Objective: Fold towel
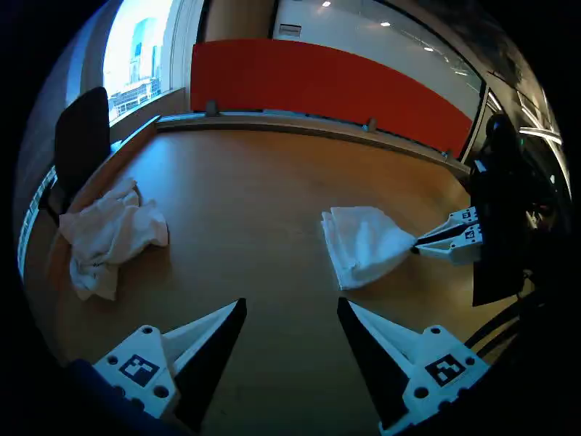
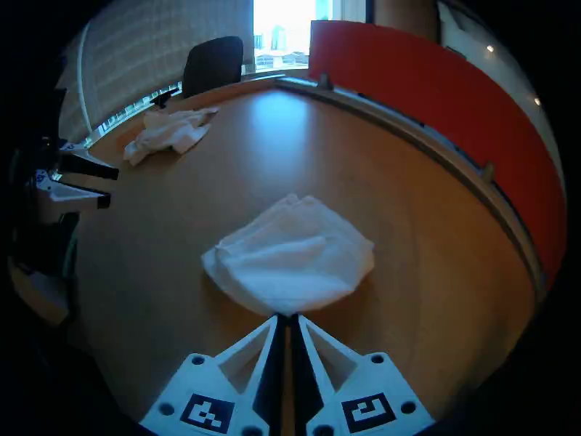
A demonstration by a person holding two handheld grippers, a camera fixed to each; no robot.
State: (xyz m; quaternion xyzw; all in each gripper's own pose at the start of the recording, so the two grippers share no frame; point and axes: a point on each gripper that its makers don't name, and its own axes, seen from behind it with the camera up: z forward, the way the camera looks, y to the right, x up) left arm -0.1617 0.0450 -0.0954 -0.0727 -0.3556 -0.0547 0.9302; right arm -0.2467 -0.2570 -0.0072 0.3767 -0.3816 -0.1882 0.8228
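Right gripper (image 2: 288,318) pinching folded towel (image 2: 290,254) (near edge), left gripper (image 1: 290,301) agape

Surface finishes, quick rundown
Matt white terry cloth: folded towel (image 2: 290,258), crumpled towel (image 1: 109,236) at 9 o'clock. Smooth wood-look top, soft sheen: table (image 1: 254,189). Matt white plastic: left gripper (image 1: 290,305) fingers (image 1: 190,330).

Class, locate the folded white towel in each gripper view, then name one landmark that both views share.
Left gripper view: the folded towel lies right of centre, at the tips of the right gripper.
Right gripper view: it lies at the centre, just beyond that gripper's own tips.
Shared landmark: the red partition behind the towel.
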